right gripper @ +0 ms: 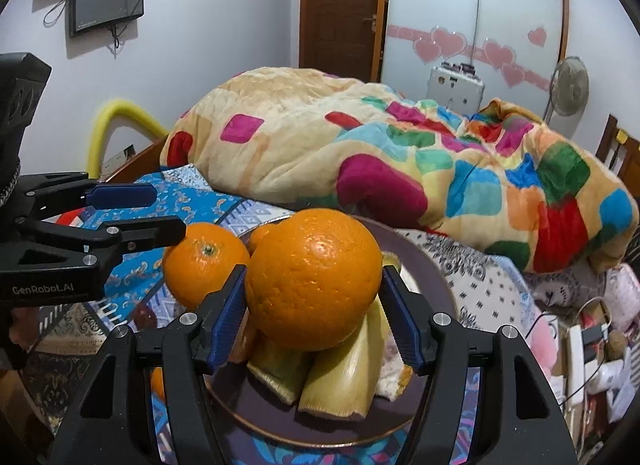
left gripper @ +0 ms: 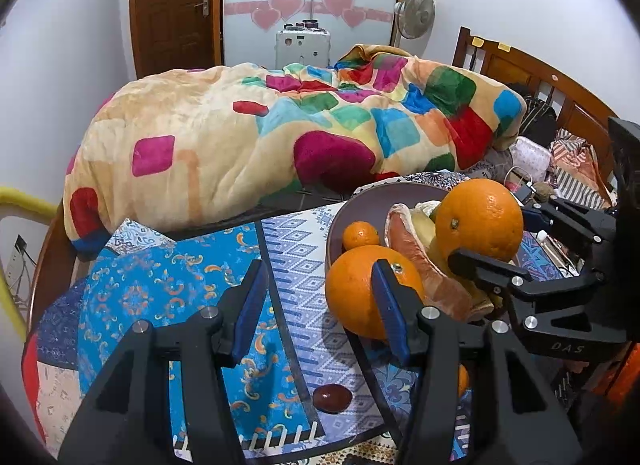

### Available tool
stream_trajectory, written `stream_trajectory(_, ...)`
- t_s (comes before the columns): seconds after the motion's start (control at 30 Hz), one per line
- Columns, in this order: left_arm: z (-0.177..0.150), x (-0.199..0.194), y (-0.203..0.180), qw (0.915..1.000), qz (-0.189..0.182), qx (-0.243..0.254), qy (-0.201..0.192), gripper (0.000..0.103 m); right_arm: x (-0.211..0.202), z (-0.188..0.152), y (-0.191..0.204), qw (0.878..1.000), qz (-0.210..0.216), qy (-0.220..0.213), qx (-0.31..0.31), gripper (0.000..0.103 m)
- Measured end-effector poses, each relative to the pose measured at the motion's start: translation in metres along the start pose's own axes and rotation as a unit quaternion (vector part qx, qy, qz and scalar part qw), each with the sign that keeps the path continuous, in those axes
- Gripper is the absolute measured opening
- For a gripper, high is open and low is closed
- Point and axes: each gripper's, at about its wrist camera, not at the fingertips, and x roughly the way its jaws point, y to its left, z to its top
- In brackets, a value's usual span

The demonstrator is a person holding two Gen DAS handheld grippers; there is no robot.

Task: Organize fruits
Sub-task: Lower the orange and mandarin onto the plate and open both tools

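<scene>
My right gripper [right gripper: 314, 319] has a big orange [right gripper: 314, 279] clamped between its blue pads, jaws about halfway apart and pressing on both sides of it. It's held up just over the near part of the dark plate [right gripper: 424, 261], above some pale husk-wrapped pieces [right gripper: 340, 377] and a bit of peel lying on there. My left gripper [left gripper: 320, 305] isn't holding anything, jaws roughly half open with only the patterned blue cloth [left gripper: 180, 285] showing between the pads. A second orange [left gripper: 360, 291] sits at the plate's left edge, and the left gripper's right finger is just in front of it; I can't tell if they're actually touching. A small mandarin [left gripper: 361, 235] is on the plate behind that orange, toward the far side. Near me on the cloth, left of the plate, there's a small dark red fruit [left gripper: 332, 397] sitting by itself. Behind the whole thing there's a bed with a big colourful blanket [left gripper: 280, 137] piled up.
</scene>
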Motion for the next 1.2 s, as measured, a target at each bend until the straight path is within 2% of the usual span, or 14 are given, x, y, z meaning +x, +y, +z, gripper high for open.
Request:
stream_trajectory(0.7, -0.012, -0.013, -0.006, 1.0, -0.004, 0.005, -0.001, 0.054, -0.002, -0.011, -0.002, 1.0, 0.001, 0.02, 0.008, 0.063)
stream_trajectory(0.93, -0.02, -0.032, -0.008, 1.0, -0.006, 0.002, -0.005, 0.054, -0.022, -0.016, -0.004, 1.0, -0.009, 0.013, 0.016, 0.063)
stream_trajectory(1.2, -0.038, -0.049, -0.01, 1.0, -0.006, 0.004, -0.001, 0.054, -0.046, -0.021, 0.006, 1.0, -0.001, 0.0, 0.024, 0.064)
